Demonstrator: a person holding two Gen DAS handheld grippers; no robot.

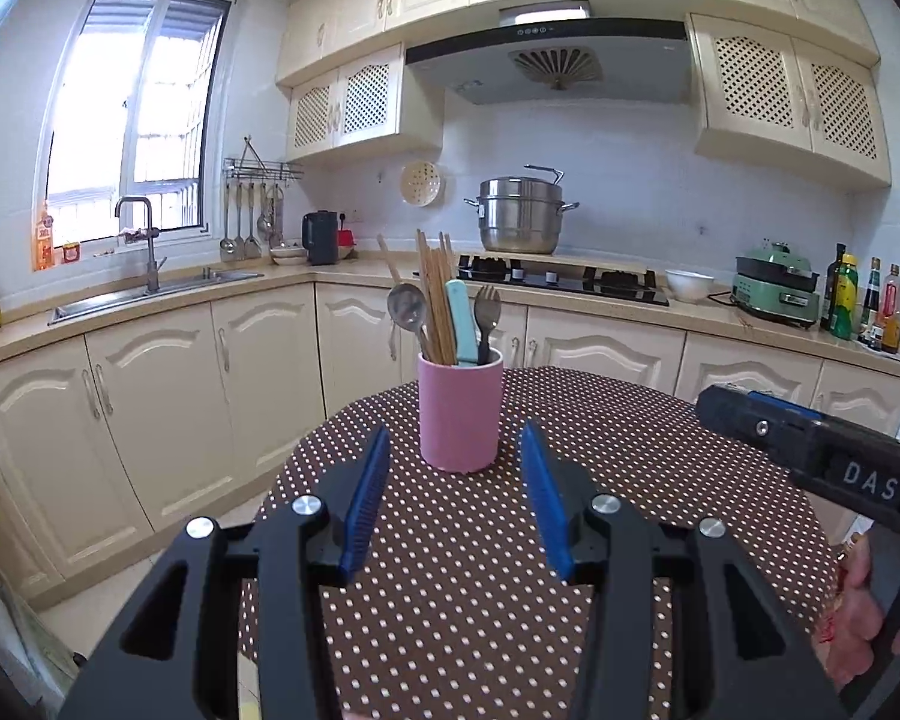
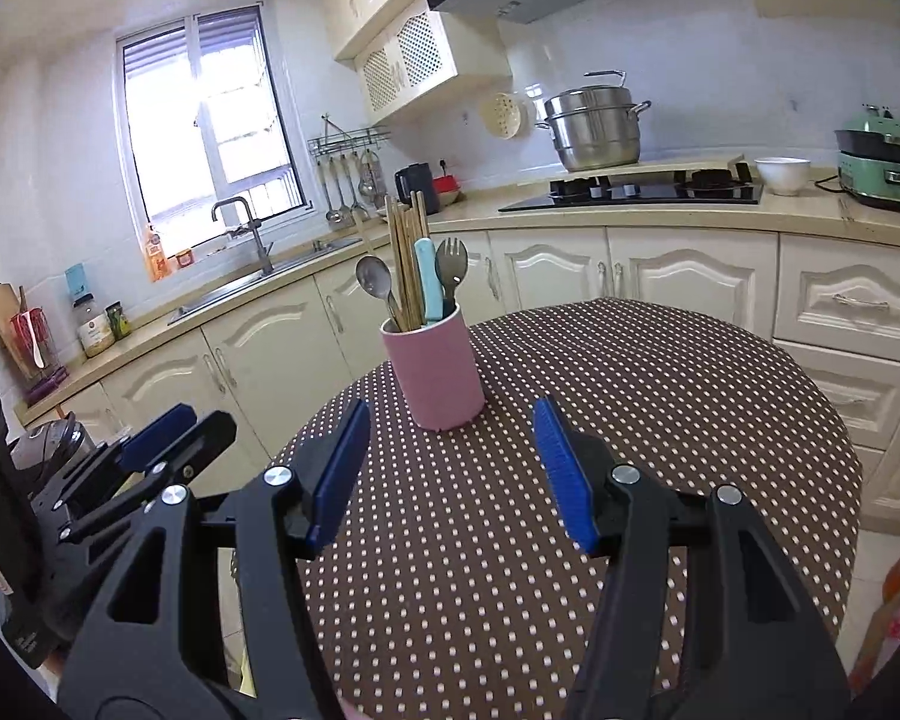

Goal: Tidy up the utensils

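A pink utensil cup (image 1: pixel 460 414) stands upright on the round table with a brown polka-dot cloth (image 1: pixel 480 570). It holds a metal spoon (image 1: pixel 408 307), several wooden chopsticks (image 1: pixel 435 294), a light blue handle (image 1: pixel 461 321) and a dark fork (image 1: pixel 486 312). My left gripper (image 1: pixel 455 450) is open and empty, just short of the cup. My right gripper (image 2: pixel 450 429) is open and empty, also near the cup (image 2: pixel 433 375). The spoon (image 2: pixel 373 281), chopsticks (image 2: pixel 403 252), blue handle (image 2: pixel 429 279) and fork (image 2: pixel 450 261) show there too.
Cream cabinets and a counter run behind the table, with a sink (image 1: pixel 156 288), a gas hob (image 1: pixel 561 279), a steel pot (image 1: pixel 519 216), a white bowl (image 1: pixel 689 285) and a green appliance (image 1: pixel 777 288). The other gripper shows at the right edge (image 1: pixel 810 450) and at the left (image 2: pixel 120 474).
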